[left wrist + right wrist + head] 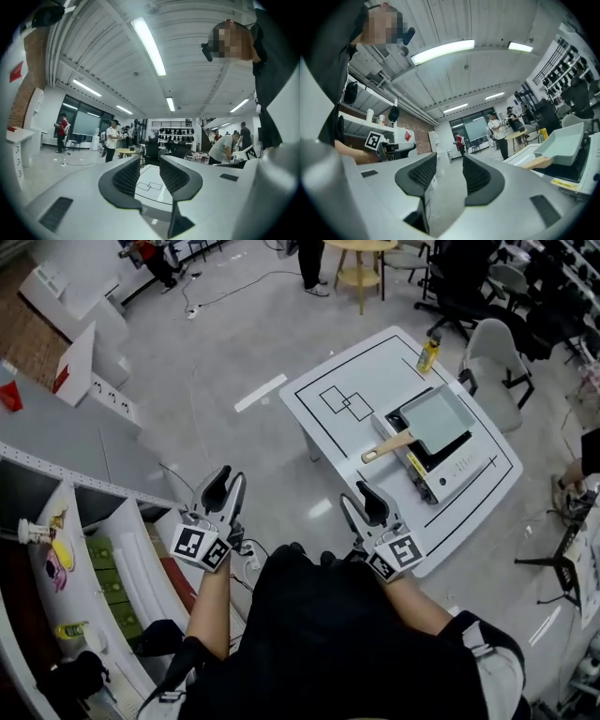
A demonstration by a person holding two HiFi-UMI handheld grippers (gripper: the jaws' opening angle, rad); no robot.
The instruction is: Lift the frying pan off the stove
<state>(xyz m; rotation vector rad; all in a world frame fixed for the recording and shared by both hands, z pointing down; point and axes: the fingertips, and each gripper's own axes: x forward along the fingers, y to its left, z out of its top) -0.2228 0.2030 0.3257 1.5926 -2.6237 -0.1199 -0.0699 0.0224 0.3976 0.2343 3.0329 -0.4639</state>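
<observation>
The frying pan [437,420] sits on the stove [450,474] at the right end of the desk [356,371], handle pointing left, with a bottle [427,354] behind them at the far edge and a chair [492,352] beyond the desk.

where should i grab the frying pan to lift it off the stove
Grip the wooden handle, the one slim part jutting clear of the square body of the frying pan. It points off the stove toward the near left, so come in from there, right claw closing across its width.
</observation>
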